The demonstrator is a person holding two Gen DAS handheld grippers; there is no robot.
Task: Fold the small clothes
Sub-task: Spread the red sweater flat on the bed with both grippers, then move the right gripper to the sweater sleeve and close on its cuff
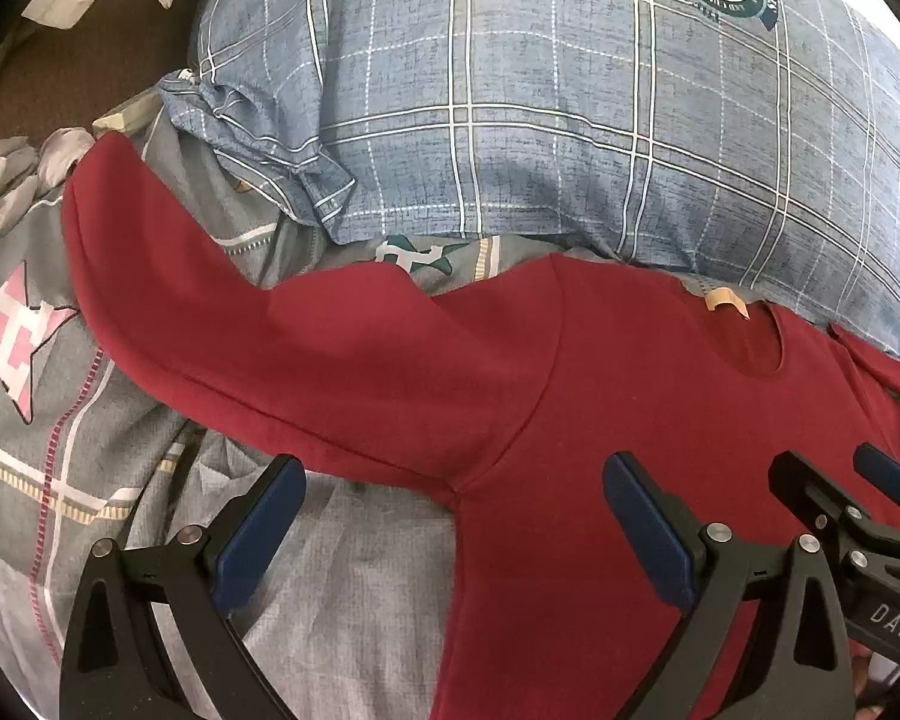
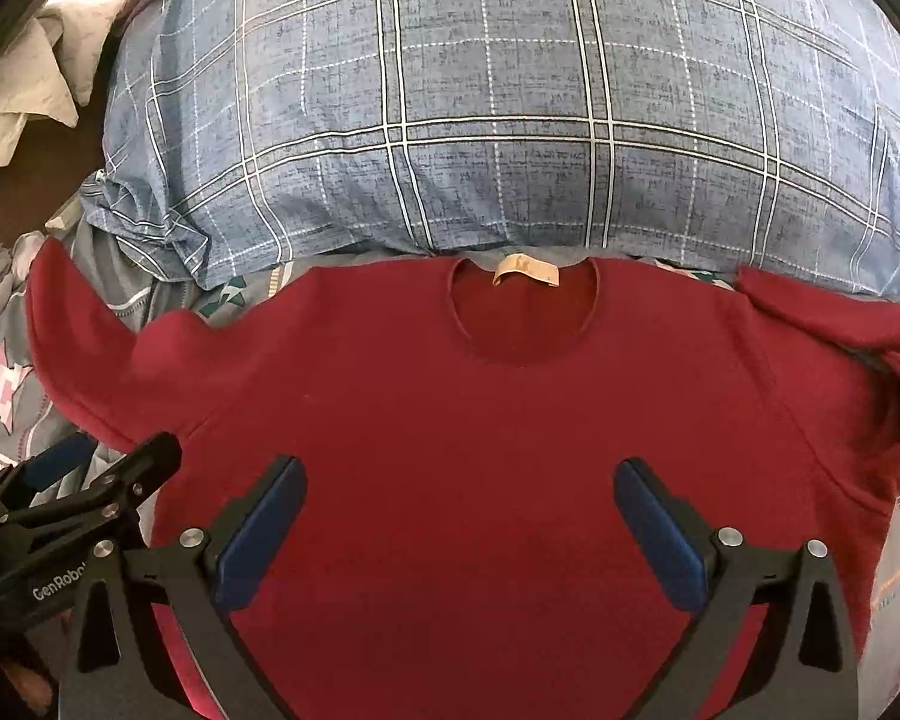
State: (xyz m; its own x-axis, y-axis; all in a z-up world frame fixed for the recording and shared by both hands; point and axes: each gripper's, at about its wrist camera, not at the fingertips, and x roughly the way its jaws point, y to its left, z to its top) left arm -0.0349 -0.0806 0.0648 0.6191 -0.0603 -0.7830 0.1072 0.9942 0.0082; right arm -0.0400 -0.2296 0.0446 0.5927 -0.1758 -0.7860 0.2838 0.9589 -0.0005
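We find the red shirt (image 2: 480, 420) spread flat on the bed (image 1: 60, 450) below the pillow (image 2: 480, 138), sleeves out and no fold begun, with our left gripper (image 1: 450, 516) and right gripper (image 2: 459, 516) above it, jaws wide and empty.

The shirt (image 2: 480, 420) lies flat on the bedsheet (image 1: 60, 408), collar toward the pillow (image 2: 480, 138) behind it, one sleeve (image 1: 210, 324) stretched left, the other sleeve (image 2: 840, 360) folded right
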